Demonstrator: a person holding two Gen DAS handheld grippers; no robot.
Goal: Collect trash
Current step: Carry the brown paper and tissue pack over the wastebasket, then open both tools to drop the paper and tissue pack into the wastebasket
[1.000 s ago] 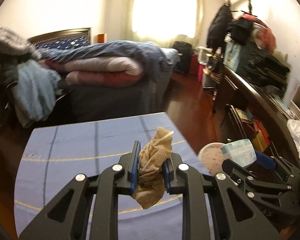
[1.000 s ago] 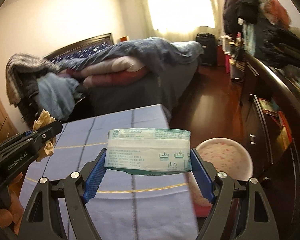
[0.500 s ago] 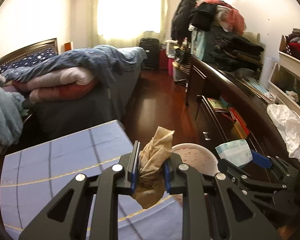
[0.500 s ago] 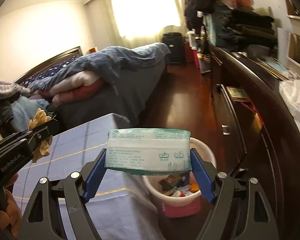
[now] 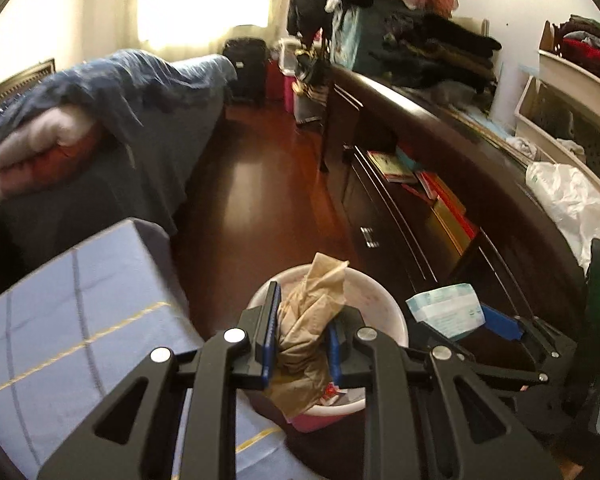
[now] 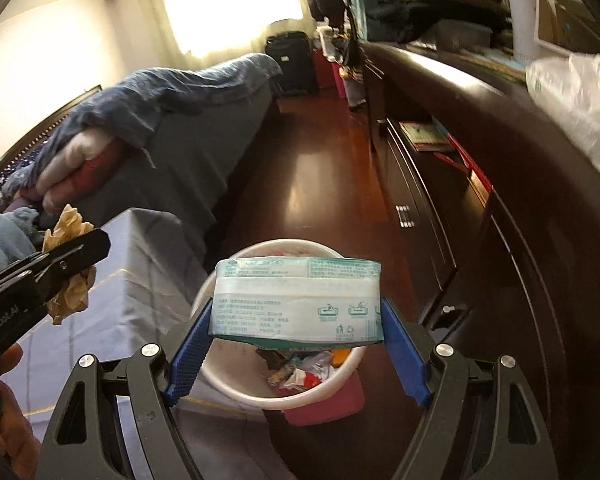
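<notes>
- The left gripper (image 5: 300, 336) has its blue pads pinched tight on a crumpled brown paper wad (image 5: 312, 320); the wad bulges above and hangs below the fingers, and in this view it sits in front of the mouth of the waste bin (image 5: 384, 300).
- The right gripper (image 6: 296, 340) holds a white and green tissue pack (image 6: 296, 300) by its two short ends; the jaws stand wide, yet both blue pads press on the pack, which lies level across them.
- From the right wrist view the pack lies across the bin (image 6: 220, 380), covering the upper part of its opening; the bin is round with a pale rim and a pink body, and stands on the dark red wooden floor (image 6: 320, 168).
- Inside it lie mixed wrappers and scraps (image 6: 304, 368); I cannot tell what each one is.
- The bin stands just beside the corner of a table under a blue lined cloth (image 5: 80, 320); a dark wooden dresser (image 5: 440, 184) runs along the other side.
- A bed heaped with blue bedding (image 5: 112, 80) stands beyond the table.
</notes>
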